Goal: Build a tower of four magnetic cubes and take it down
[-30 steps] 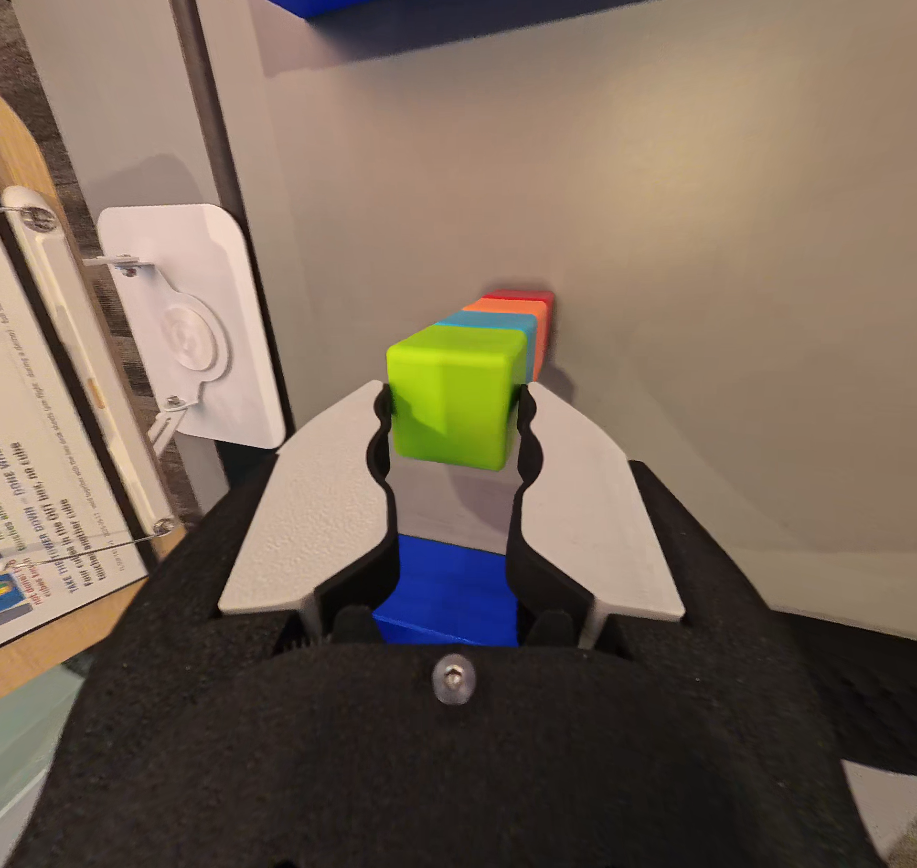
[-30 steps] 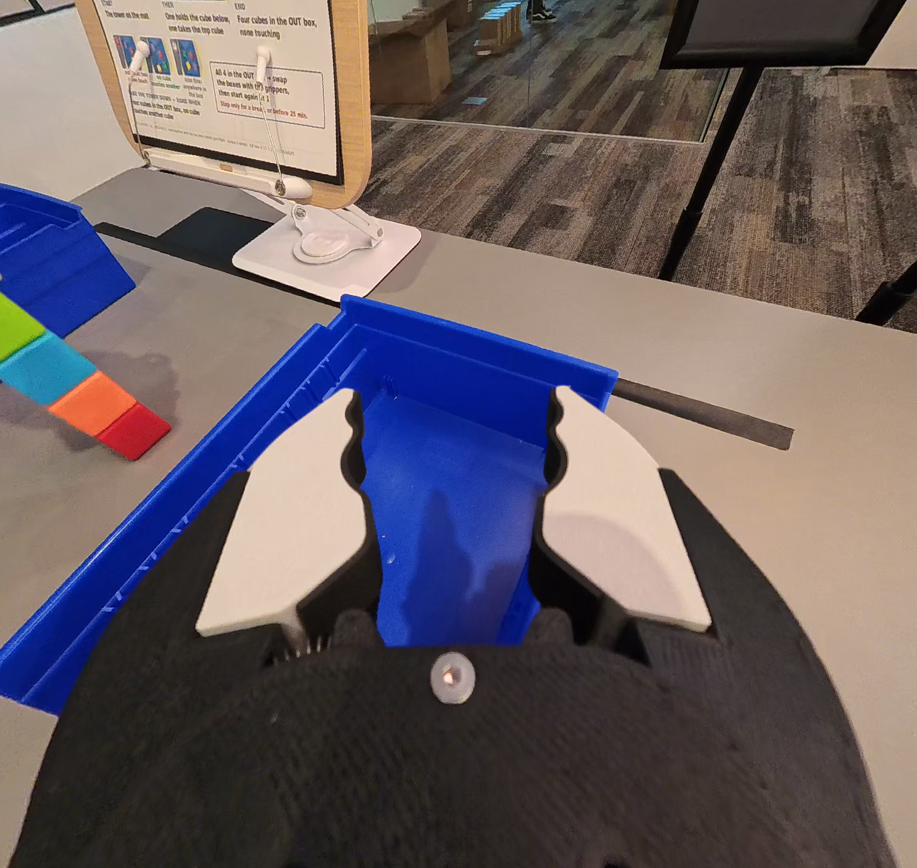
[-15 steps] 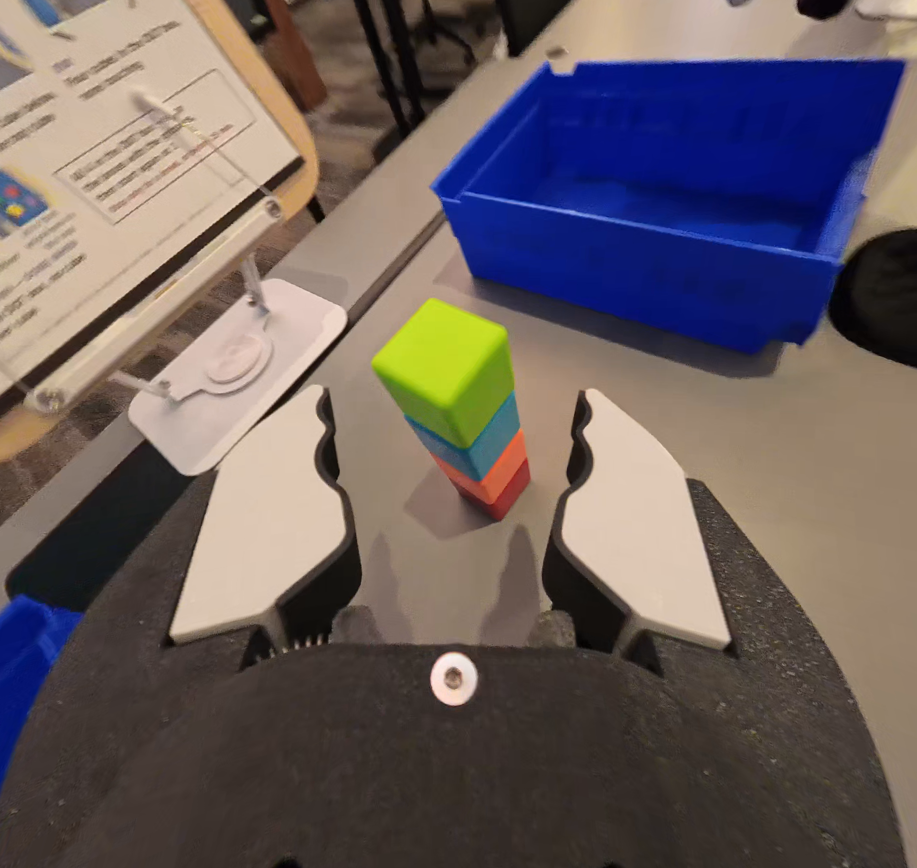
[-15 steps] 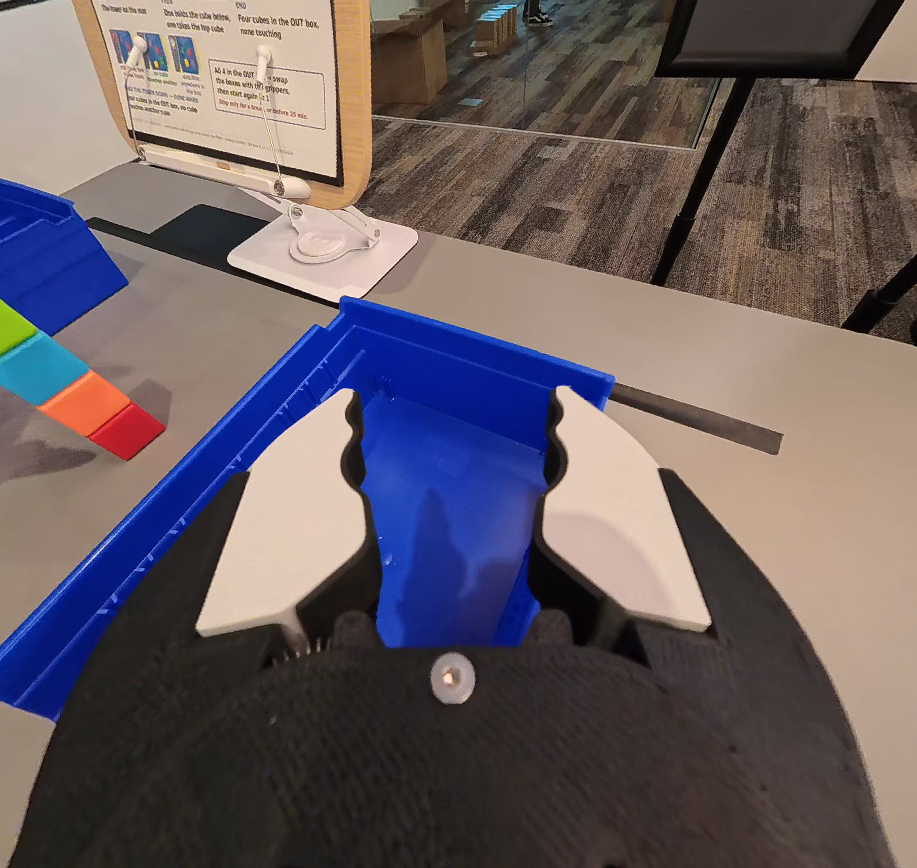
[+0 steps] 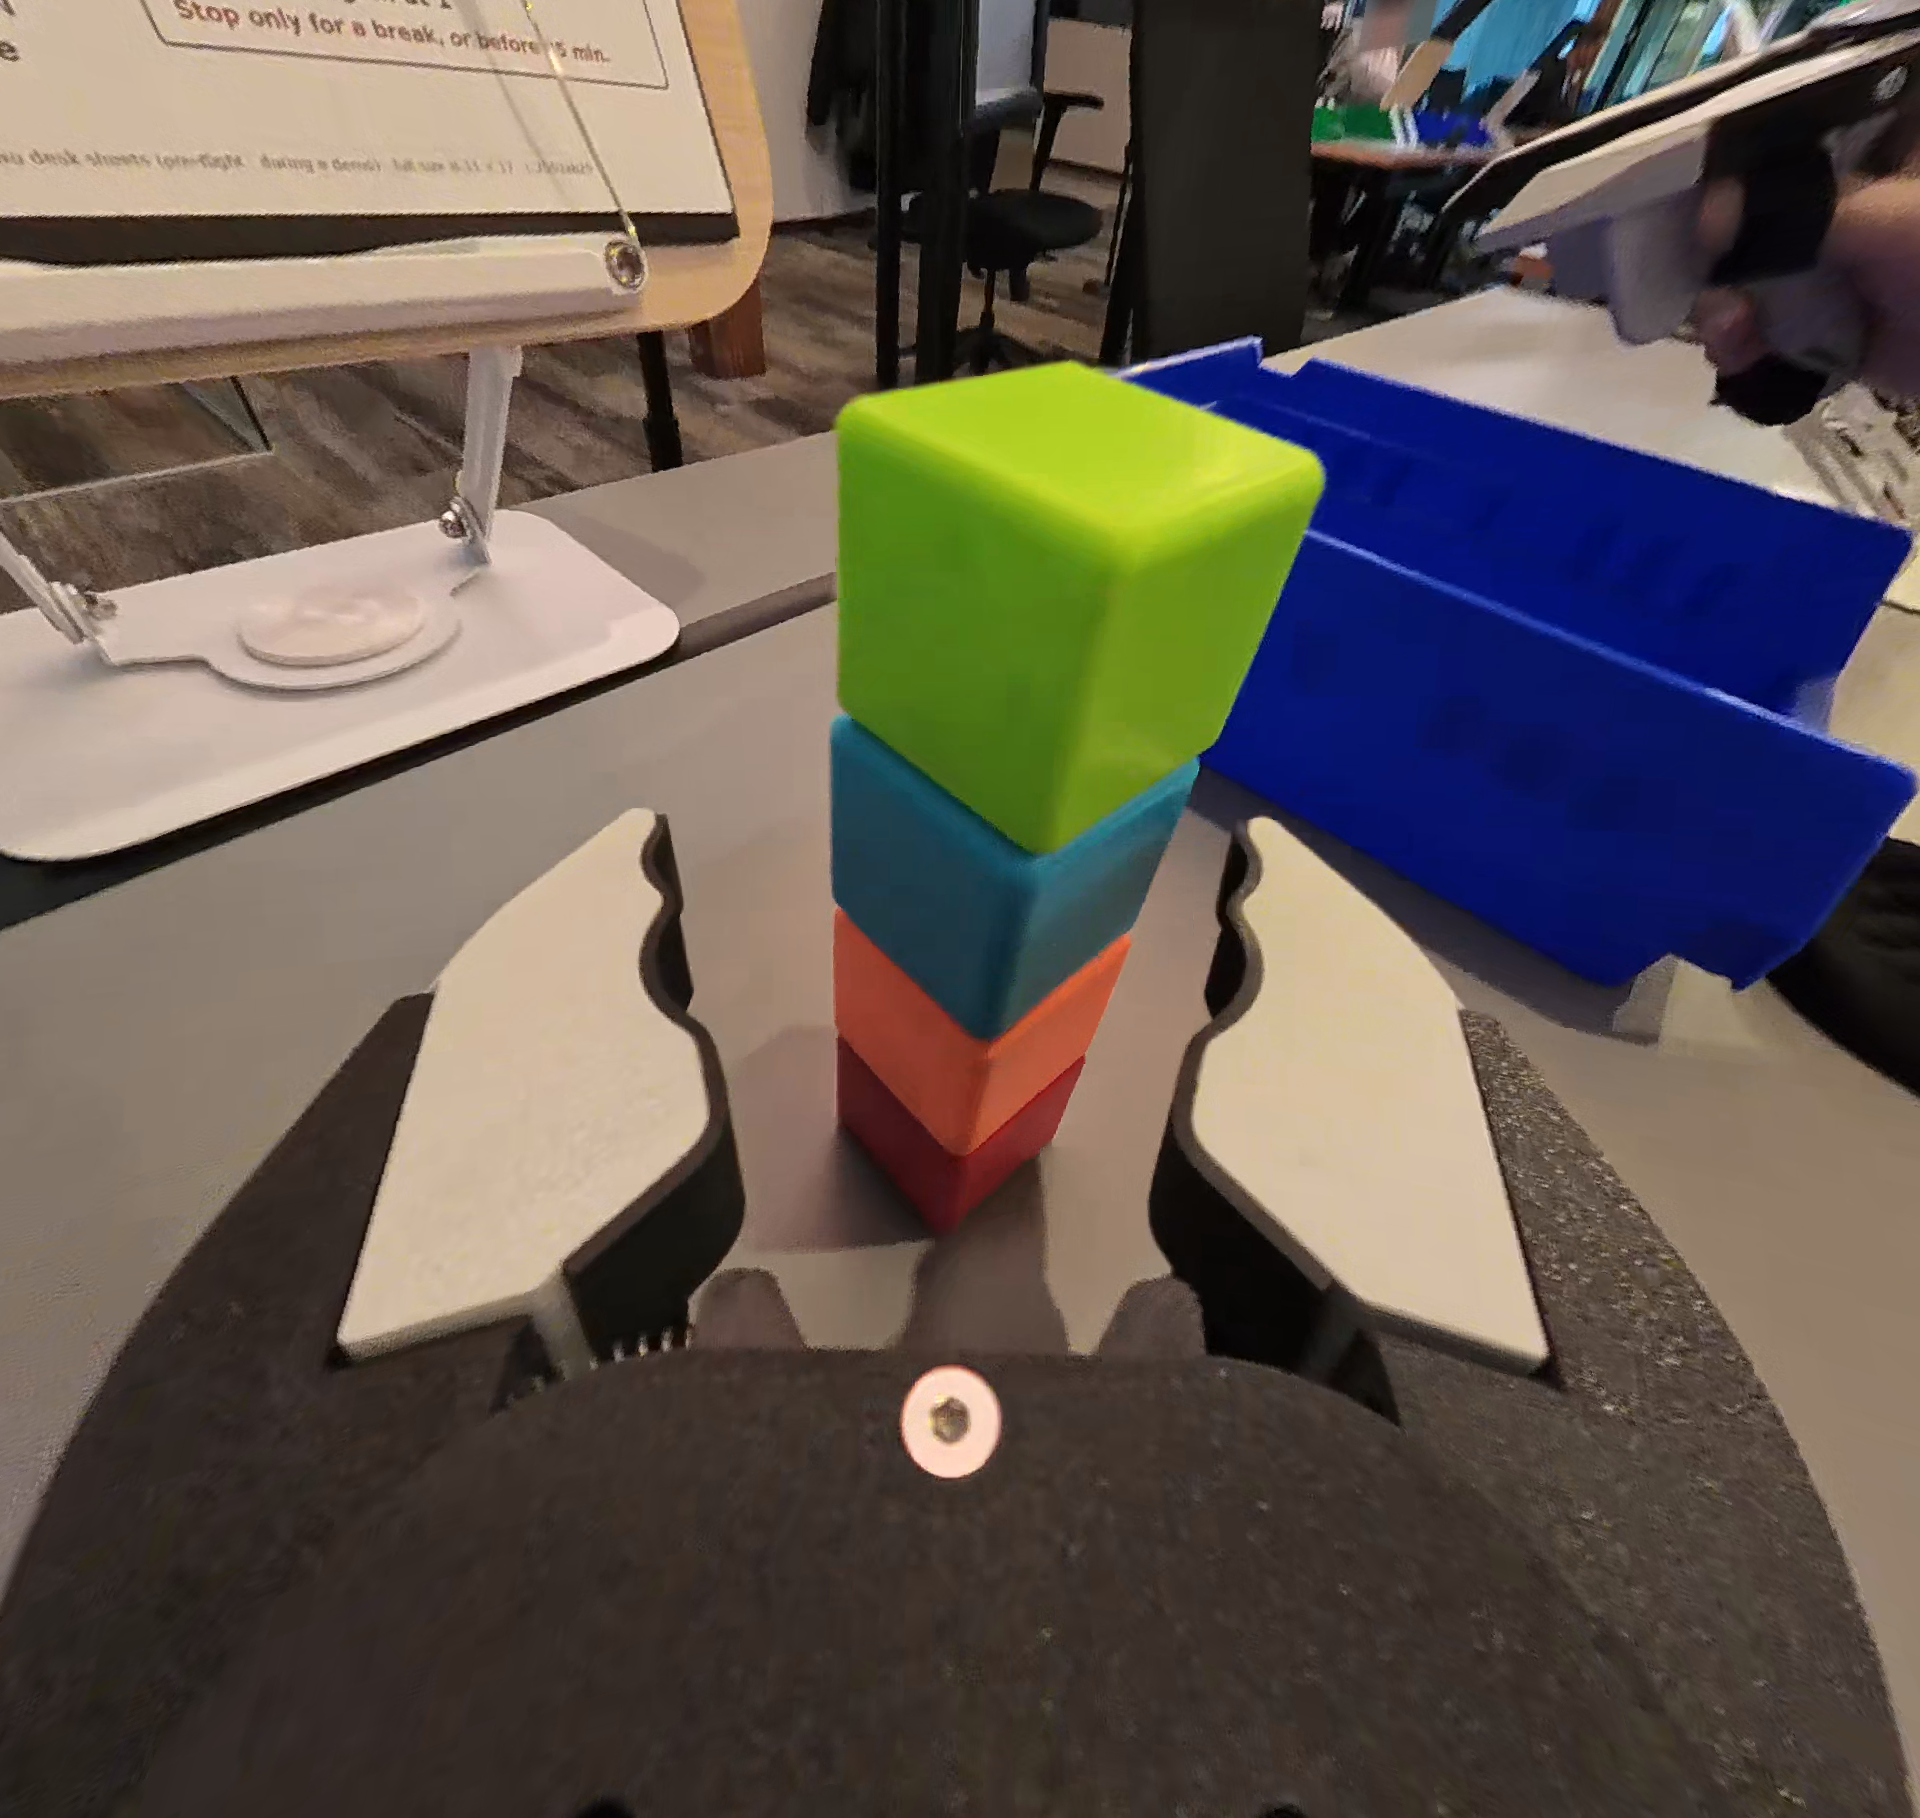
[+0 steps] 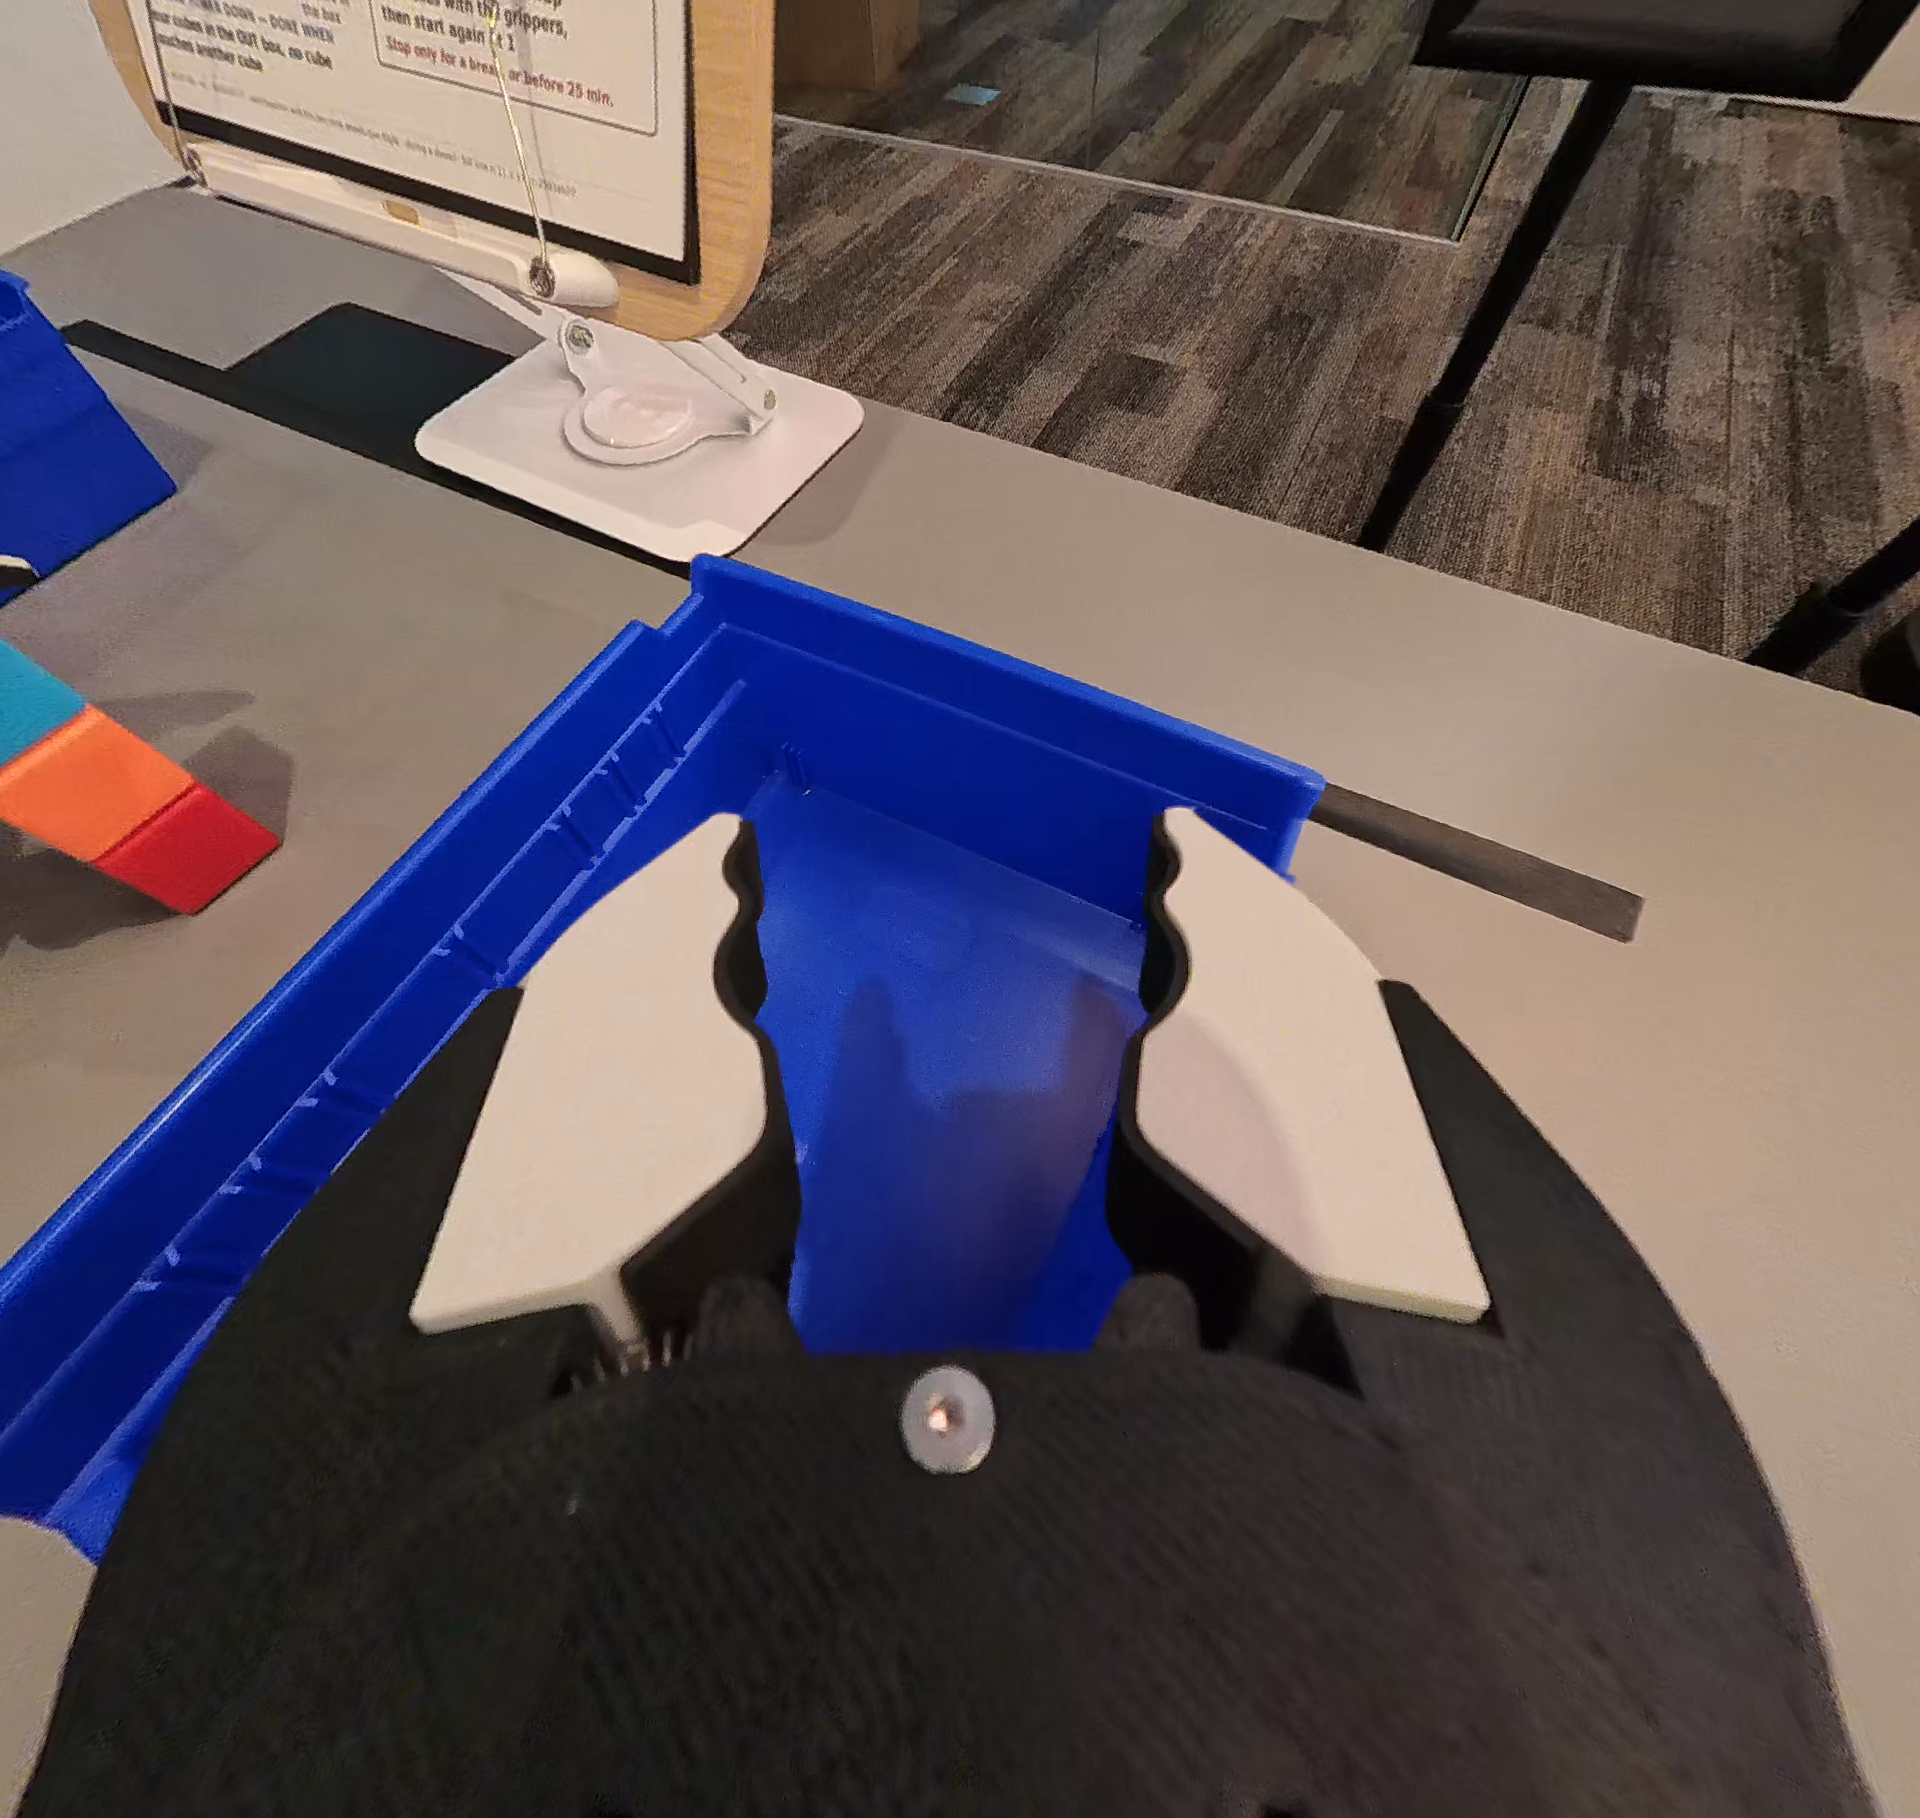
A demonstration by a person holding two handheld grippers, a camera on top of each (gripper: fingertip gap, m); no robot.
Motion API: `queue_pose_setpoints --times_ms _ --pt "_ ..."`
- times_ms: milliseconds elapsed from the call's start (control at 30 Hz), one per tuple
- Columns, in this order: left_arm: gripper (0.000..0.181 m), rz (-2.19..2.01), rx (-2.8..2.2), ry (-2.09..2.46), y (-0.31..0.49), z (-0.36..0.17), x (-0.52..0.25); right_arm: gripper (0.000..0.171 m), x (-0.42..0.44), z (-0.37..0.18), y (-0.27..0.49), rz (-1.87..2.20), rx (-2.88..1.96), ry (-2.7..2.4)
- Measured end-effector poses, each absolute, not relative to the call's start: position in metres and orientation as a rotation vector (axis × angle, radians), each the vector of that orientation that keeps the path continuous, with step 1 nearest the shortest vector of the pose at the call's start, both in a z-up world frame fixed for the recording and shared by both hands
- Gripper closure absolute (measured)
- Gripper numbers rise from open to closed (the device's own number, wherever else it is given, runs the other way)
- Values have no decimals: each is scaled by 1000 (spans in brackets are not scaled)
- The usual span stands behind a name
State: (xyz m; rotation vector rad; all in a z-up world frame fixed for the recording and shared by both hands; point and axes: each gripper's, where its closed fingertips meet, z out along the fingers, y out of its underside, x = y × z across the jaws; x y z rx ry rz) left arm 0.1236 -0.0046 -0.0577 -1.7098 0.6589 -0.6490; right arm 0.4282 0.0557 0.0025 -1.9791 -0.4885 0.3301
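Note:
A tower of four cubes stands on the grey table in the left wrist view: green cube (image 5: 1039,584) on top, then teal cube (image 5: 966,895), orange cube (image 5: 935,1041), red cube (image 5: 935,1160) at the bottom. My left gripper (image 5: 945,864) is open, its fingers either side of the lower tower and apart from it. My right gripper (image 6: 948,864) is open and empty over the blue bin (image 6: 935,729). The right wrist view shows only the tower's lower cubes at its left edge, with the red cube (image 6: 187,849) at the base.
The blue bin (image 5: 1558,688) lies right of the tower. An instruction board on a white stand (image 5: 312,646) is at the back left; it also shows in the right wrist view (image 6: 644,449). A second blue bin (image 6: 62,438) sits far left. A hand holding the other gripper (image 5: 1818,241) shows at upper right.
My left gripper let go of the green cube, opened, and dropped low beside the standing tower. My right gripper stayed open over the blue bin, shifting slightly closer.

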Motion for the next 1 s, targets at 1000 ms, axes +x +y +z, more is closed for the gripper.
queue_pose_setpoints --times_ms 1000 --pt "116 -658 -1555 672 -5 -57 142 101 403 15 49 337 -1938 -562"
